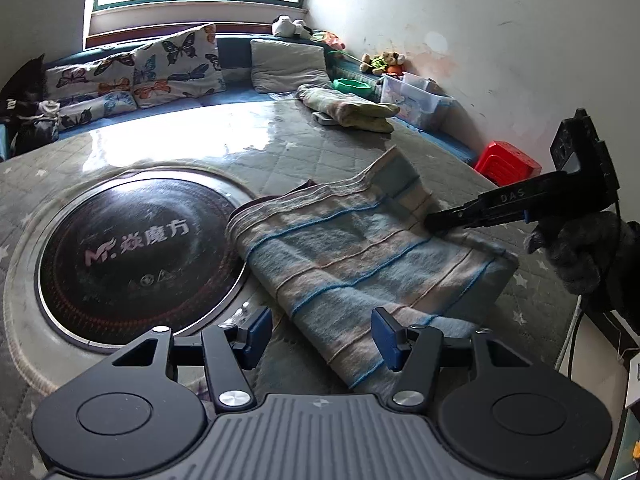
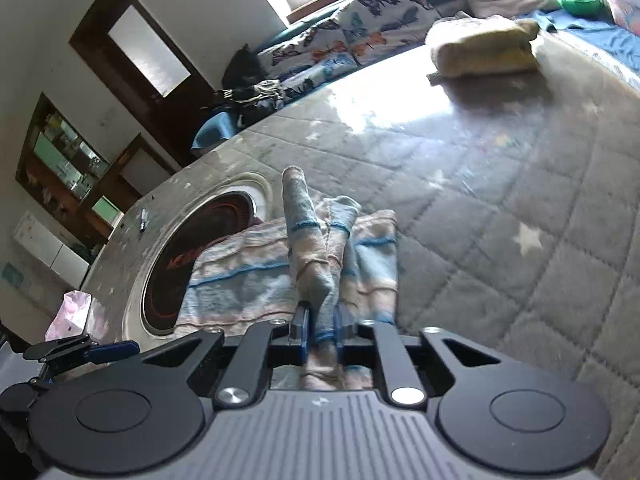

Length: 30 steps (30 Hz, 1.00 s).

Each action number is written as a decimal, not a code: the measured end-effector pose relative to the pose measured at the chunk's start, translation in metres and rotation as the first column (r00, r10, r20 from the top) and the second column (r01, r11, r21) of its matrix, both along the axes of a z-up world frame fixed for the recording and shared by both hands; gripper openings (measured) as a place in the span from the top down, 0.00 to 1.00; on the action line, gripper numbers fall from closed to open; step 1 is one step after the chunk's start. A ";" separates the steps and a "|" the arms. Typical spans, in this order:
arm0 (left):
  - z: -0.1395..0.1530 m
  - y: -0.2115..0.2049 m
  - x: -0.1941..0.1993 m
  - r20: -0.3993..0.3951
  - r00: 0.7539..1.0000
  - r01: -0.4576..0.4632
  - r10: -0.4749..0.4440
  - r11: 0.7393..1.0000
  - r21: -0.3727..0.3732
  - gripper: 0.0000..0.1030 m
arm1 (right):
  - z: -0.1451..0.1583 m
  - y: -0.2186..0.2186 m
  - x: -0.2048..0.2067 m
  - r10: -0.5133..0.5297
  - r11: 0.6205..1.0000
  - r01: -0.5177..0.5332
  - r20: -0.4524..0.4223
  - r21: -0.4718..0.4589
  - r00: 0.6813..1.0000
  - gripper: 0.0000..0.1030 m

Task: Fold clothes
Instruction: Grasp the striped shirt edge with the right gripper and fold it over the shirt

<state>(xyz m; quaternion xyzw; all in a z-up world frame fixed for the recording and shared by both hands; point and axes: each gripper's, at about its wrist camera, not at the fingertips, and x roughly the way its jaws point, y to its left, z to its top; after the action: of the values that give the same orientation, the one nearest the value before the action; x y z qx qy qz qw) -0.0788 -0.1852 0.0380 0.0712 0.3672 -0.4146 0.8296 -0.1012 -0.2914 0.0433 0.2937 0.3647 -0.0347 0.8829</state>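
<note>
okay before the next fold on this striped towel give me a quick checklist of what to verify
1. Right gripper shut on the towel: ok.
2. Left gripper open, holding nothing: ok.
3. Towel edge between the left fingers: cannot tell.
4. Towel clear of the cooktop: not ok, one corner overlaps it.
5. Table beyond the towel free: ok; folded cloth lies far back.

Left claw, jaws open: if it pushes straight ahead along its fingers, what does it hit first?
Most likely the striped cloth: the left claw points over its near folded edge. How high the claw is above it is unclear.
</note>
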 end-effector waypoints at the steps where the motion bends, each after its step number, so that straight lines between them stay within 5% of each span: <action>1: 0.001 -0.002 0.000 0.004 1.000 0.007 -0.007 1.000 0.001 0.43 | 0.000 -0.001 -0.002 -0.011 1.000 0.011 -0.002 -0.012 1.000 0.83; 9: -0.003 -0.035 -0.002 0.031 0.996 0.082 -0.082 0.996 0.018 0.44 | 0.029 0.004 0.001 0.022 0.987 -0.005 0.101 -0.160 0.995 0.83; 16: -0.017 -0.057 0.009 0.046 0.995 0.088 -0.091 0.994 0.063 0.45 | 0.018 0.025 0.059 0.154 0.954 -0.137 0.044 -0.268 0.987 0.83; 25: -0.011 -0.060 0.045 0.026 0.999 0.039 -0.040 0.998 0.053 0.46 | -0.005 -0.001 0.074 0.133 0.972 -0.126 0.018 -0.199 0.991 0.89; 30: -0.003 -0.092 0.062 0.040 0.995 0.088 -0.089 0.996 0.022 0.55 | -0.005 -0.006 0.074 0.145 0.974 -0.137 0.033 -0.179 0.989 0.88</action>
<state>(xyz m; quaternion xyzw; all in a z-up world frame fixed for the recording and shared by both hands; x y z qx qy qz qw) -0.0169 -0.2775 0.0346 0.1042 0.3506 -0.4457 0.8170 -0.0274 -0.2978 0.0388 0.1886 0.3599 0.0030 0.9137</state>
